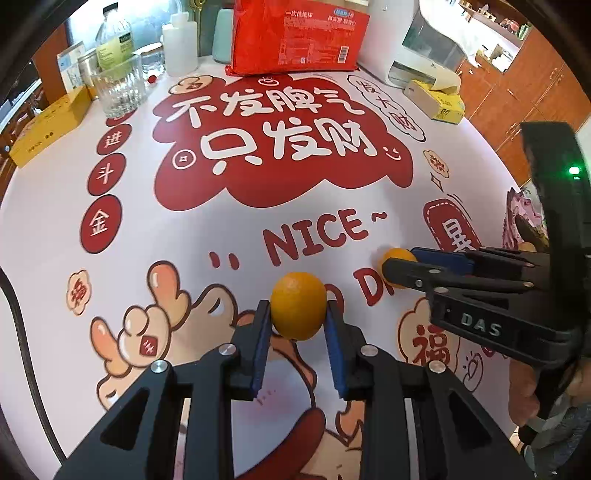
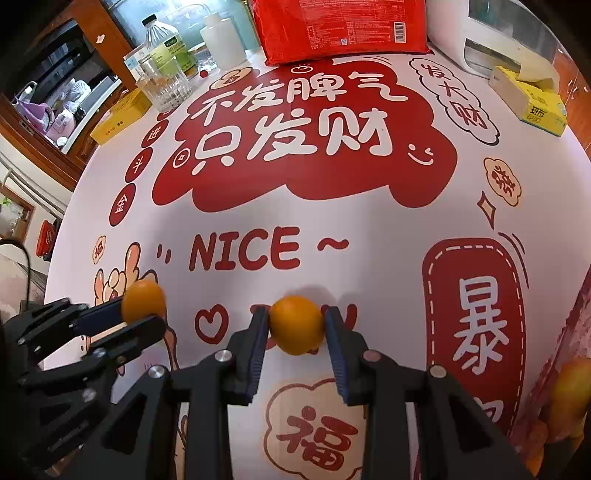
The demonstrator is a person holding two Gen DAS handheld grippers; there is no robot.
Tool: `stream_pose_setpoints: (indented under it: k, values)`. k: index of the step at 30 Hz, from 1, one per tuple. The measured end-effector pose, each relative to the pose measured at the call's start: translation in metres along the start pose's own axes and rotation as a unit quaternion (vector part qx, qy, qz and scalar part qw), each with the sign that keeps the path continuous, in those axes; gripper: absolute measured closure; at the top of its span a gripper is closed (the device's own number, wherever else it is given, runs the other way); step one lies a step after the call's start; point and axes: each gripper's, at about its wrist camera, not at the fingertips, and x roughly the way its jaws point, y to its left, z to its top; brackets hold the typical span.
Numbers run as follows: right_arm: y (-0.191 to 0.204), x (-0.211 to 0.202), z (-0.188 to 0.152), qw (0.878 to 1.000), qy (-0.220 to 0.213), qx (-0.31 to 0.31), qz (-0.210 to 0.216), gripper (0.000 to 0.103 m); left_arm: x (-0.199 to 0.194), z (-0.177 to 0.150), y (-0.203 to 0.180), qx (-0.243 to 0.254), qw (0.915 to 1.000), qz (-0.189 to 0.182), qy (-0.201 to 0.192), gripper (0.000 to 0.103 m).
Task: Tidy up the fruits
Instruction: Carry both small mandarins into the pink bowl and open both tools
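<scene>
The middle of the tablecloth (image 1: 229, 218) is lying bare, so open passage is being offered ahead of both grippers. The far edge is being blocked by a red package (image 1: 299, 35), a ribbed glass (image 1: 118, 86), a bottle (image 1: 114, 35) and a white appliance (image 1: 417, 40). The far corners are being taken up by a yellow box (image 1: 51, 127) and a tissue pack (image 1: 437, 100). Sideways travel is being limited: the left gripper (image 1: 298, 314) and right gripper (image 2: 296, 325), each closed on an orange, are being held just beside one another.

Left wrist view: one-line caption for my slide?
Left gripper clamps an orange; right gripper holds another.
</scene>
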Motion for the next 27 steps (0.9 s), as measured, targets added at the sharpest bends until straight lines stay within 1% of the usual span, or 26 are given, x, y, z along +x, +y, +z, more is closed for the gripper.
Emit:
stream_pose_setpoints:
  k: [4, 6, 9, 14, 17, 21, 24, 27]
  values:
    - [0.002, -0.003, -0.007, 1.000, 0.002, 0.003, -0.002, 0.072, -0.016, -0.007, -0.004, -0.001, 0.9999, 0.005, -0.009, 0.076]
    - [0.001, -0.009, -0.013, 1.000, 0.005, 0.013, 0.013, 0.073, -0.026, -0.011, -0.008, 0.001, 0.9999, 0.006, -0.012, 0.076]
    - [0.003, -0.032, -0.028, 0.999, -0.014, 0.016, 0.031, 0.073, -0.044, -0.019, -0.017, 0.012, 0.9997, 0.008, -0.022, 0.076]
    - [-0.003, -0.085, -0.060, 0.996, -0.056, 0.027, 0.065, 0.073, -0.075, -0.029, -0.038, 0.018, 0.9987, 0.013, -0.047, 0.076]
    - [-0.013, -0.121, -0.077, 0.993, -0.091, 0.029, 0.071, 0.073, -0.098, -0.034, -0.064, 0.027, 0.9974, 0.006, -0.067, 0.076]
    - [-0.027, -0.173, -0.100, 0.988, -0.146, 0.015, 0.052, 0.073, -0.121, -0.034, -0.107, 0.050, 0.9946, -0.002, -0.091, 0.076]
    - [-0.047, -0.205, -0.114, 0.983, -0.178, 0.017, 0.045, 0.073, -0.138, -0.033, -0.151, 0.069, 0.9910, -0.011, -0.114, 0.076]
    - [-0.069, -0.233, -0.124, 0.978, -0.207, 0.018, 0.030, 0.073, -0.146, -0.032, -0.190, 0.083, 0.9879, -0.026, -0.128, 0.076]
